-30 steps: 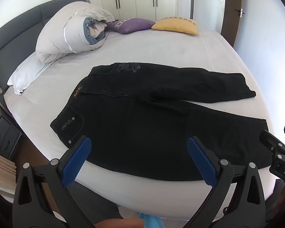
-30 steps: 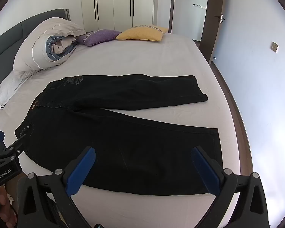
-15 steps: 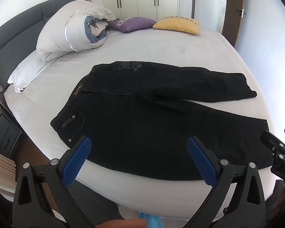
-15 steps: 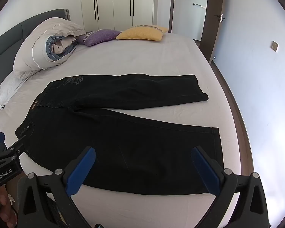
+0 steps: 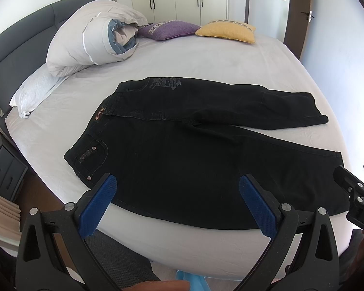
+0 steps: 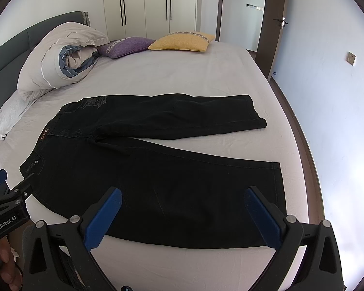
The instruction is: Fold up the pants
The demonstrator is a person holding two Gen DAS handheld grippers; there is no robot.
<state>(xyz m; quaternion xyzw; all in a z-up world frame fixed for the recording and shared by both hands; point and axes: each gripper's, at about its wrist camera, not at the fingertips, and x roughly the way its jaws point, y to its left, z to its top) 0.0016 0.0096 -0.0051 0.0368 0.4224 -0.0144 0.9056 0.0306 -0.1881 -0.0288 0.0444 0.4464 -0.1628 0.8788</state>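
Black pants [image 5: 182,155] [image 6: 145,169] lie flat on the white bed [image 5: 182,63] [image 6: 169,77], waistband to the left, both legs spread toward the right. My left gripper [image 5: 179,201] hovers open over the near edge by the seat and waist end, blue pads wide apart, holding nothing. My right gripper [image 6: 182,215] hovers open above the near leg close to its hem, also holding nothing. Each gripper shows at the edge of the other's view: the right gripper [image 5: 359,189] and the left gripper [image 6: 4,198].
A rolled duvet [image 5: 92,46] and a white pillow [image 5: 34,89] lie at the head of the bed, with a purple cushion [image 5: 169,29] and a yellow cushion [image 5: 225,30] behind. A dark headboard [image 5: 14,46] is left, a nightstand [image 5: 4,169] below it, wardrobes and a door beyond.
Both views have shifted only slightly; the pants lie as before and both grippers stay open.
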